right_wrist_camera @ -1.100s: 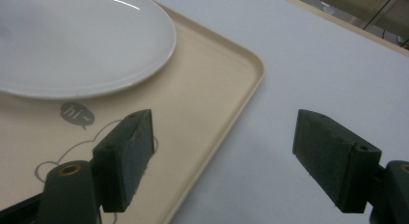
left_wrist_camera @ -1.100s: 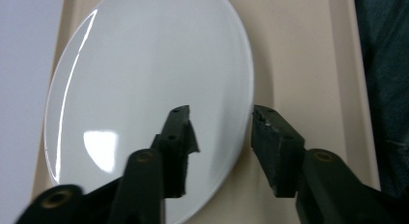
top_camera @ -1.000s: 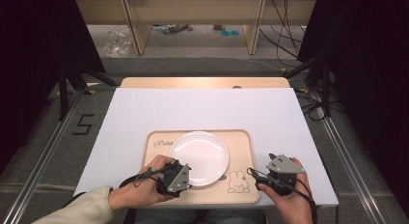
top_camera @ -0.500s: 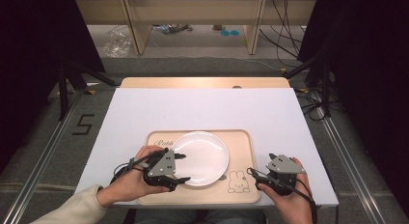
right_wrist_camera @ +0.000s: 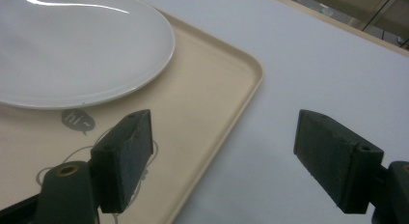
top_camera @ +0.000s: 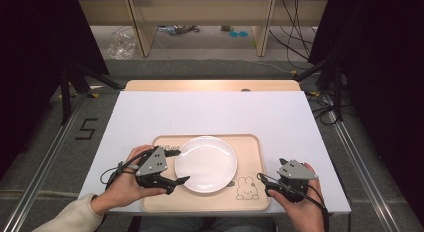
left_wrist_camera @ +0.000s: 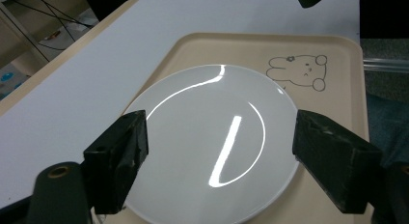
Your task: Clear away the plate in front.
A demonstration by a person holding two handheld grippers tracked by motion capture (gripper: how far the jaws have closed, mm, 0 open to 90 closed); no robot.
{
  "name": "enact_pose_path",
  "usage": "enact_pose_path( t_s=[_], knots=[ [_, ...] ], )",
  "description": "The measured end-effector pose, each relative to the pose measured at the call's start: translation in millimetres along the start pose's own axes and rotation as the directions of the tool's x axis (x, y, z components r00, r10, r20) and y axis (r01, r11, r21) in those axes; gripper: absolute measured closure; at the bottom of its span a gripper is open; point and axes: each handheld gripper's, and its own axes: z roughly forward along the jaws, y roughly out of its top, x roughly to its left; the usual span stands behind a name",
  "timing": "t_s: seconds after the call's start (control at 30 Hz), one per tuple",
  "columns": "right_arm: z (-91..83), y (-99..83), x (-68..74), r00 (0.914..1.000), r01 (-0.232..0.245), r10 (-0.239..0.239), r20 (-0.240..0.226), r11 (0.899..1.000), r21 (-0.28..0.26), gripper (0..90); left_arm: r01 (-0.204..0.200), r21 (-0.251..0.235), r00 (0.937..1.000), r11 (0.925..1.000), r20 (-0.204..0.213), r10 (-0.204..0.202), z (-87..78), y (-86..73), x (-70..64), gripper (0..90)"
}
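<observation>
Jaws spread wide on both grippers. Left gripper (top_camera: 175, 167) at the plate's nine o'clock edge, straddling the rim without closing on it. Right gripper (top_camera: 265, 184) at four o'clock, over the tray's (top_camera: 200, 202) corner beside the rabbit drawing (top_camera: 244, 188). Farther off, plate (top_camera: 206, 163) centred on tray, atop white board (top_camera: 215, 112).

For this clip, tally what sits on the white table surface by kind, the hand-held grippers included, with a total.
Plate: 1
Tray: 1
Hand-held grippers: 2, the left hand-held gripper and the right hand-held gripper, both open
Total: 4
</observation>
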Motion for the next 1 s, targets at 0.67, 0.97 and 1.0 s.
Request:
enact_pose_path(
  t_s=[0.67, 0.97, 1.0],
  knots=[
    [-14.5, 8.1, 3.9, 0.9934, -0.041, 0.014, -0.114, 0.971, -0.234, 20.0, 0.041, -0.145, 0.9937, 0.9886, -0.097, -0.056, -22.3, -12.4, 8.1, 17.8],
    [-17.5, 10.7, 9.3, 0.9908, -0.045, 0.008, -0.135, 0.959, -0.278, 18.8, 0.038, -0.153, 0.9924, 0.9875, -0.11, -0.055, -20.5, -15.0, 9.6, 17.2],
    [-17.6, 10.7, 9.1, 0.9912, -0.046, 0.01, -0.132, 0.96, -0.277, 18.7, 0.042, -0.155, 0.9922, 0.9871, -0.109, -0.06, -19.9, -15.2, 9.7, 17.1]
  ],
)
